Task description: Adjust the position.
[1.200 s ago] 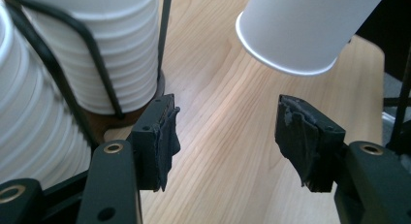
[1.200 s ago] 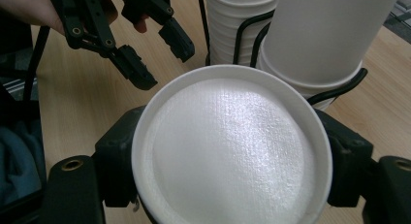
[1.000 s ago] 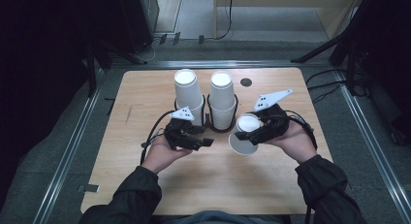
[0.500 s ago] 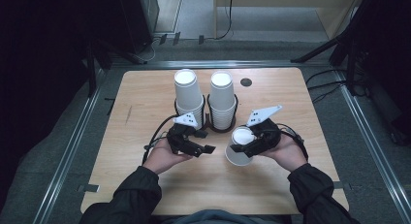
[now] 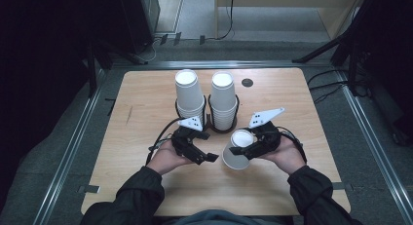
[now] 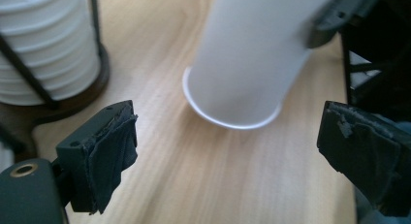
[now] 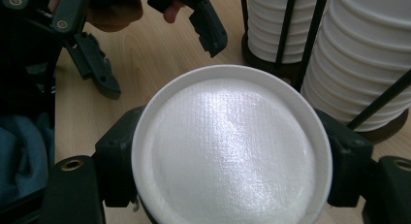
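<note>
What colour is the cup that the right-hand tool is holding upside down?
White; the cup shows best in the right gripper view.

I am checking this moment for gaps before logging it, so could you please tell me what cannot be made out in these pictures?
- Right gripper view: the white cup's upturned base covers its walls and the right tool's pads.
- Left gripper view: the cup's upper part is cut off by the top edge.
- High view: whether the cup's rim touches the table or hovers is too small to tell.
- High view: the number of cups in the two stacks cannot be counted.
</note>
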`<state>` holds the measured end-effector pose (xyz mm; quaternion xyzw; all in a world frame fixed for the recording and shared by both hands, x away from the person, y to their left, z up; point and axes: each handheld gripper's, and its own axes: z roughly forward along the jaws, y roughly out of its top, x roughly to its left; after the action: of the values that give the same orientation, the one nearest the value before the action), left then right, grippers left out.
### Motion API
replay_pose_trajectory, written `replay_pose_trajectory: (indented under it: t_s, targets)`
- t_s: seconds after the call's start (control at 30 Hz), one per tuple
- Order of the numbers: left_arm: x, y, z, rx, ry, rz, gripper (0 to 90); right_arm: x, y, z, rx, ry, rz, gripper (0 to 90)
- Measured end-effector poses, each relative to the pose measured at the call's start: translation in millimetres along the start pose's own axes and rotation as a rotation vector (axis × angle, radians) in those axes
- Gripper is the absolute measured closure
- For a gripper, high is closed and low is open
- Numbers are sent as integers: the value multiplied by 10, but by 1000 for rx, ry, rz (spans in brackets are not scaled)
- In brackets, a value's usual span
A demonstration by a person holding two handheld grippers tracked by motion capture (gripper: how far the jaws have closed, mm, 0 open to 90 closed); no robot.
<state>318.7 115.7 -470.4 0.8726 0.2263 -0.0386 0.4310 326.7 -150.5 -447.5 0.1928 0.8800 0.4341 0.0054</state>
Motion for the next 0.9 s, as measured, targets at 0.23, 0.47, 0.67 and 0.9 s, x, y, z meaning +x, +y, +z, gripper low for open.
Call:
replay_pose_trajectory:
  t_s: [0.23, 0.47, 0.67, 0.9]
  targets:
    - [26, 9, 65, 9, -29, 1, 28, -49, 27, -8, -18, 18, 11, 252]
    - [-63, -4, 132, 0, -67, 45, 20, 58, 116, 17, -38, 51, -11, 252]
    - [-112, -18, 155, -5, -78, 90, 20, 151, 201, 22, -58, 77, -30, 252]
    - [-141, -1, 189, -22, -93, 102, 18, 271, 331, 38, -88, 111, -58, 253]
